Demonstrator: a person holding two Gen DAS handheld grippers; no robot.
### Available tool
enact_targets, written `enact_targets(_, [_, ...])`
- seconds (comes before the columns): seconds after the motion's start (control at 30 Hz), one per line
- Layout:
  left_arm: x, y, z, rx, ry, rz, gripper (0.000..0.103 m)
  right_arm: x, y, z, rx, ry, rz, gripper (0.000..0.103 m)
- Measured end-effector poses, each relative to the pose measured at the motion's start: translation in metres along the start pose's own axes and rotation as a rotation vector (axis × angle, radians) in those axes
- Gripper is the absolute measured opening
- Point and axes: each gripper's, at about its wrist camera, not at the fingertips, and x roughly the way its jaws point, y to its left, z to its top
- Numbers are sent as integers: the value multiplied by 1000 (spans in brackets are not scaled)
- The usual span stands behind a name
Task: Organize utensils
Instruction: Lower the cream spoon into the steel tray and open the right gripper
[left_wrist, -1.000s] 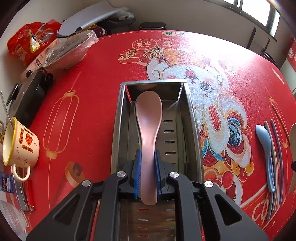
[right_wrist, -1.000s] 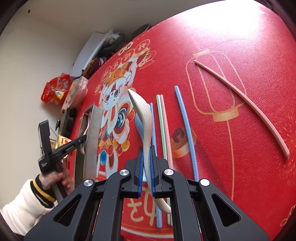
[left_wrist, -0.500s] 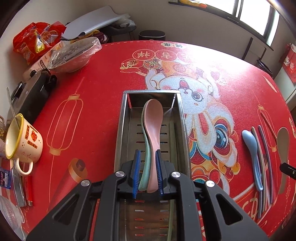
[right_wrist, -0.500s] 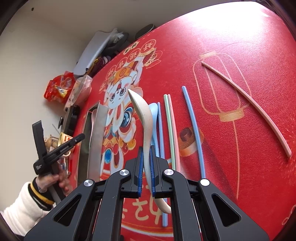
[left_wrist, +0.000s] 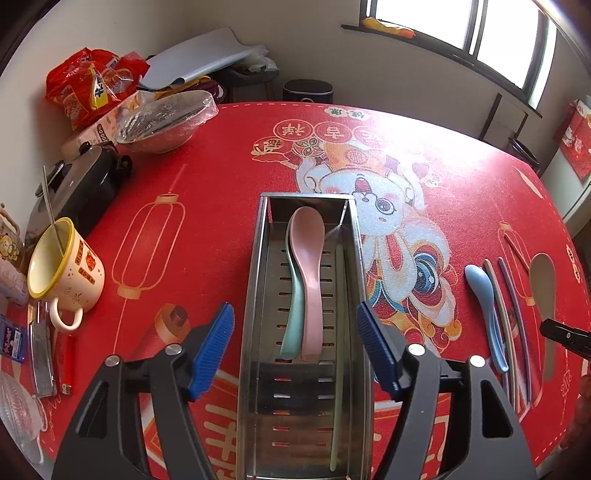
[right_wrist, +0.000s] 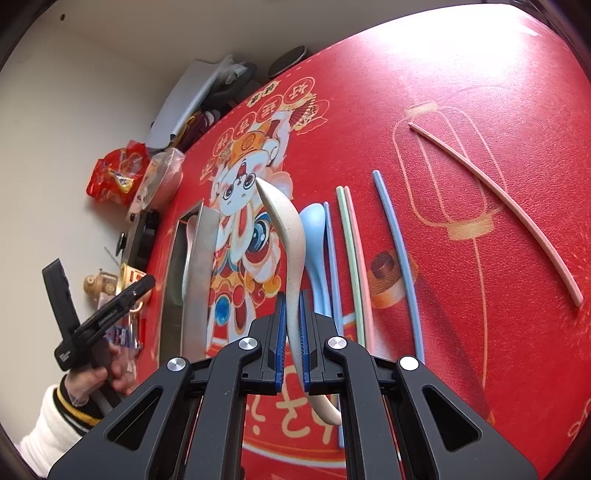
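A steel utensil tray (left_wrist: 255, 280) lies on the red table. In it a pink spoon (left_wrist: 308, 266) lies on a green spoon (left_wrist: 291, 325), beside a pale green chopstick (left_wrist: 338, 369). My left gripper (left_wrist: 295, 347) is open wide above the tray's near half, holding nothing. My right gripper (right_wrist: 291, 332) is shut on a beige speckled spoon (right_wrist: 288, 236) and holds it above the table. Below it lie a blue spoon (right_wrist: 314, 229), several chopsticks (right_wrist: 351, 258) and one pink chopstick (right_wrist: 509, 210) apart at the right. The tray also shows in the right wrist view (right_wrist: 201, 273).
A yellow-rimmed mug (left_wrist: 62, 269), a dark pot (left_wrist: 77, 184), a wrapped bowl (left_wrist: 162, 122) and snack bags (left_wrist: 92, 85) stand along the table's left side. A blue spoon (left_wrist: 484, 295) and chopsticks (left_wrist: 506, 314) lie right of the tray.
My left gripper has opened and let the pink spoon down onto the green spoon in the tray, then drawn back. My right gripper still holds the beige spoon, lifted slightly.
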Motion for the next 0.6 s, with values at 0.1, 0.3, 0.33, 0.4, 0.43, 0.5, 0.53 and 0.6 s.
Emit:
enact_targets(0.1, [-11, 5, -5, 1, -22, 11, 85, 6, 10, 2, -11, 11, -6, 7])
enact_targets(0.3, [-28, 22, -13, -16, -44, 10, 96, 28, 37, 6, -15, 56, -3, 7])
enact_targets(0.33, [-30, 26, -15, -20, -45, 8, 96, 33, 42, 7, -15, 65, -1, 7])
enact_targets(0.4, [-32, 33, -17, -27, -45, 8, 97, 41, 54, 9, -14, 81, 3, 7])
enact_targets(0.43, [-33, 36, -19, -31, -44, 6, 97, 46, 59, 10, -10, 89, 6, 7])
enact_targets(0.5, [-35, 42, -22, -38, -48, -3, 97, 56, 72, 13, 4, 104, 14, 7])
enact_targets(0.53, [-36, 45, -23, -39, -51, -7, 97, 62, 78, 15, 16, 112, 17, 7])
enact_targets(0.6, [-37, 49, -24, -37, -63, -18, 97, 74, 90, 19, 51, 129, 30, 7])
